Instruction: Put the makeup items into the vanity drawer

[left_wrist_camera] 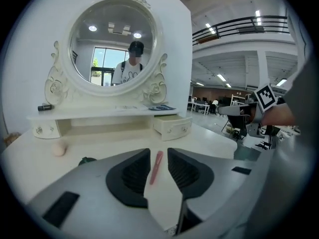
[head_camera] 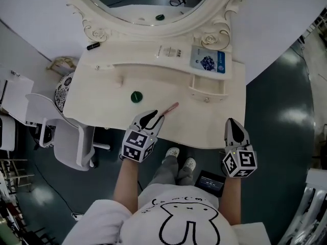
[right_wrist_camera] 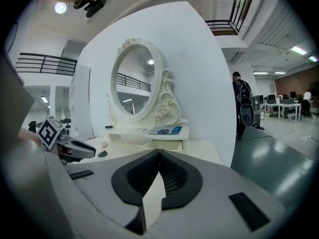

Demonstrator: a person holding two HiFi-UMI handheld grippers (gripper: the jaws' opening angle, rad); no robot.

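Observation:
A pink makeup stick [head_camera: 171, 107] lies on the cream vanity top [head_camera: 102, 111], near its front edge. My left gripper [head_camera: 153, 117] is open just short of it. In the left gripper view the stick [left_wrist_camera: 156, 166] shows in the gap between the jaws, with neither pad pressing on it. A dark green round item [head_camera: 136, 96] rests left of the stick, and a beige sponge [left_wrist_camera: 59, 149] lies further back. The small right drawer [head_camera: 207, 88] stands pulled out. My right gripper [head_camera: 233, 124] is shut and empty at the table's front right edge.
The raised shelf under the oval mirror [head_camera: 148, 4] carries a black tube [head_camera: 93, 46], a white tube [head_camera: 171, 51] and a blue packet [head_camera: 208, 60]. A white chair [head_camera: 61, 137] stands left of the table. A left drawer [left_wrist_camera: 42, 129] is closed.

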